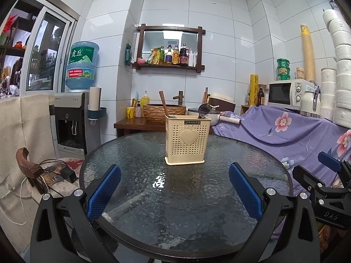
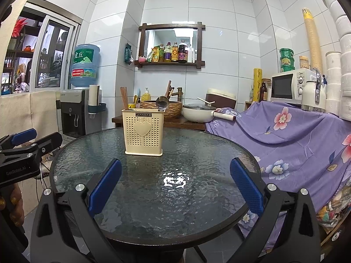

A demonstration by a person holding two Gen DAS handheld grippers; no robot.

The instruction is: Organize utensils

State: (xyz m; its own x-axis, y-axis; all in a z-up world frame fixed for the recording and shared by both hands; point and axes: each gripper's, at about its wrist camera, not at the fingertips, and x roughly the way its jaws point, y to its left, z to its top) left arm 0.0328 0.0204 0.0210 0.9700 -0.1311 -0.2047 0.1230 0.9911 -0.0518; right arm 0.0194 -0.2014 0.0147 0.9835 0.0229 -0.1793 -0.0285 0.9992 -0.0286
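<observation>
Both tongs, left tongs [image 1: 174,189] & right tongs [image 2: 175,188], level, wide apart, empty, facing holder [image 1: 185,140].

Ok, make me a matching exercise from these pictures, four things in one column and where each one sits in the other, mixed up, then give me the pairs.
Things:
1. utensil holder
2. water bottle
3. microwave
4. sauce bottles

Places:
A. on the wooden wall shelf
B. on the glass table
C. on top of the water dispenser
D. at the right, behind the purple flowered cloth

Pairs: 1-B, 2-C, 3-D, 4-A

Both the left gripper and the right gripper hover open over the table's near edge, holding nothing.
</observation>
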